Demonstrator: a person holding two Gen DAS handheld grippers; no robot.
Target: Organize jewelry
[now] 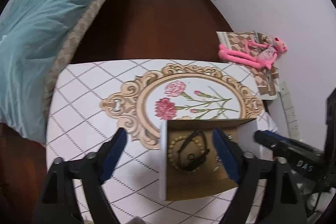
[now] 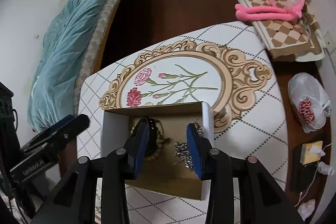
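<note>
An open cardboard box (image 1: 201, 188) sits on the patterned table (image 1: 88, 114). Inside lie a beaded bracelet (image 1: 171, 152), a black band (image 1: 192, 153) and a silver chain (image 2: 182, 152). My left gripper (image 1: 170, 140) is open and empty, its fingers straddling the box's left wall above the bracelet. My right gripper (image 2: 167, 135) is open and empty over the box (image 2: 168, 186), between the bracelet (image 2: 155, 154) and the chain. The black band (image 2: 150, 125) shows behind its left finger. Each gripper shows in the other's view, the right (image 1: 273, 140) and the left (image 2: 69, 121).
A bed with a teal quilt (image 1: 42, 20) stands to the left. A pink plush toy (image 2: 279, 5) lies on a checkered cushion (image 2: 279, 35) at the right. A white plastic bag (image 2: 308, 102) and a tissue box (image 2: 310, 151) lie on the dark floor (image 1: 147, 20) right of the table.
</note>
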